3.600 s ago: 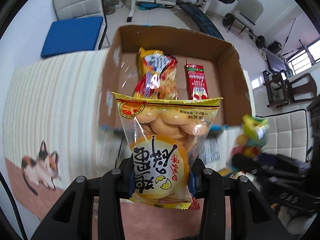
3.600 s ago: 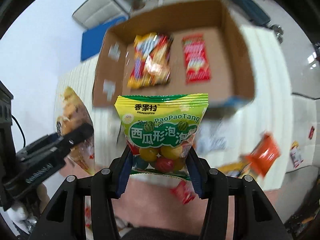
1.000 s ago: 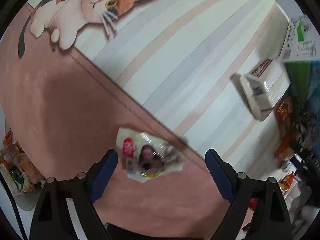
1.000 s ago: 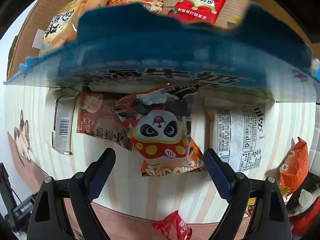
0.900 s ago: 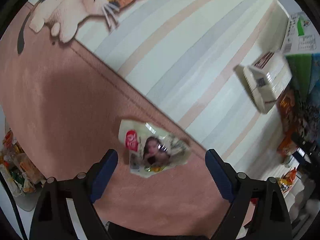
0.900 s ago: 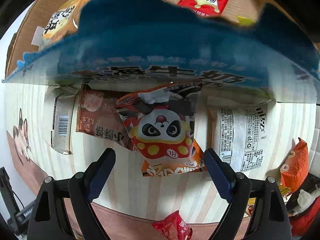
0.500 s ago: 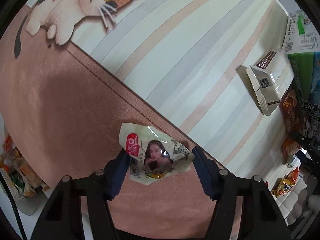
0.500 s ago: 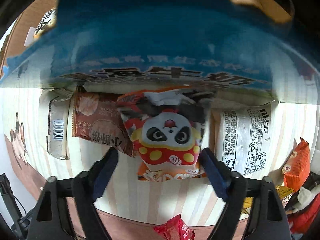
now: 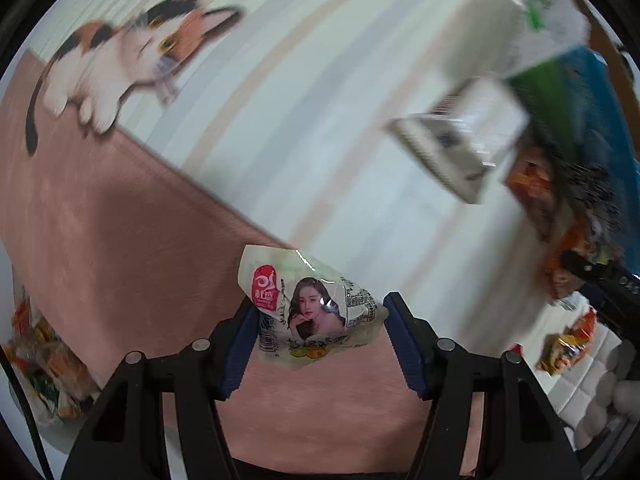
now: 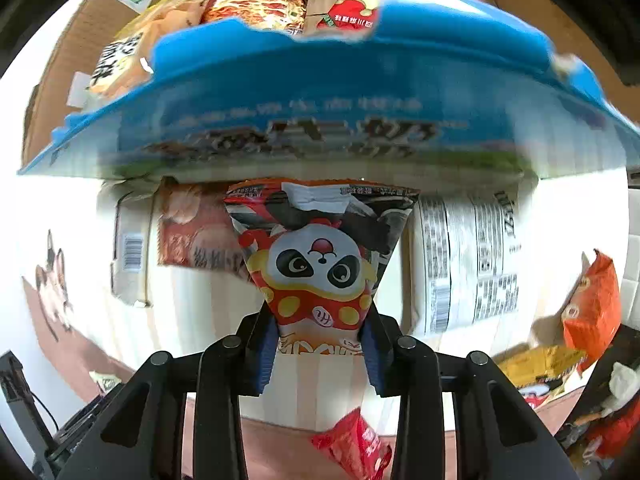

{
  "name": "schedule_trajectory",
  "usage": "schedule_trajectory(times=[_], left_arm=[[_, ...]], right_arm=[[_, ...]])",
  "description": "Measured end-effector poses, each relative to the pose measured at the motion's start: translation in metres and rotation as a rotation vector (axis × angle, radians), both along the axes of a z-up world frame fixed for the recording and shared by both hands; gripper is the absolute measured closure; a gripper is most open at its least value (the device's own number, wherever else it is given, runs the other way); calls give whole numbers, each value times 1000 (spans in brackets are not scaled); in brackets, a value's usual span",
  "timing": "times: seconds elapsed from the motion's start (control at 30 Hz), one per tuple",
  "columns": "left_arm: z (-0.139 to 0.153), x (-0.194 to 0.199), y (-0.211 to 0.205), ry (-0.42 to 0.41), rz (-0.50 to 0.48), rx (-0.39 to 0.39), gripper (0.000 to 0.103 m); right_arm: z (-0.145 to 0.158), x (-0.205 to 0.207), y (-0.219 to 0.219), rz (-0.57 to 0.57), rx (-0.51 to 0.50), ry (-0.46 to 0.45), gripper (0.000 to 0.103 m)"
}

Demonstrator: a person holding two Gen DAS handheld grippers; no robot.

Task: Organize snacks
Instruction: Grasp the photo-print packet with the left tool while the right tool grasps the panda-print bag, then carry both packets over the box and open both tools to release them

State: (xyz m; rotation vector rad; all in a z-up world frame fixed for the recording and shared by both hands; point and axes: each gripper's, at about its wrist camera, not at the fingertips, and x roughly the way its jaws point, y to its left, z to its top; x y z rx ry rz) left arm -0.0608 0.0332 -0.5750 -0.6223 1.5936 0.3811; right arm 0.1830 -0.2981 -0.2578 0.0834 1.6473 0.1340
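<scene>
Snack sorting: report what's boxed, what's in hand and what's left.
Done: several packets already lie in the cardboard box. In hand: the right hand-held gripper has just closed on the panda packet; the left hand-held gripper has just closed on the small pale packet. Left: the brown packet, white packet, orange packet and red packet lie outside.

Striped mat (snack packets atop)

A striped mat with a calico cat print covers the surface.
</scene>
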Motion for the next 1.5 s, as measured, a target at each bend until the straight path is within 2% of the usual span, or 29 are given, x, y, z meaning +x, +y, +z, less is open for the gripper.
schedule_trajectory(times=[0.2,0.4,0.53,0.73,0.87,1.03,1.23,1.5], left_arm=[[33,19,-30,-88,-99,2,43],[85,58,-59,-193,-201,-21,43],[130,107,-73,-273,-268,-34,43],[181,212,-84,-351,-375,-21,43],[187,273,-86,-353,-436,33,43],[175,334,-85,-305,-487,99,43],[131,398,-78,-199,-530,157,43],[79,435,-65,-73,-553,177,43]], right_arm=[[23,-20,-13,-25,102,-6,65],[92,-37,-39,-53,196,-62,65],[132,-29,-57,-89,254,-111,65],[184,21,-76,-131,274,-212,65],[193,71,-86,-152,226,-237,65],[176,134,-98,-182,148,-200,65],[141,185,-116,-223,69,-147,65],[112,215,-127,-231,-7,-119,65]])
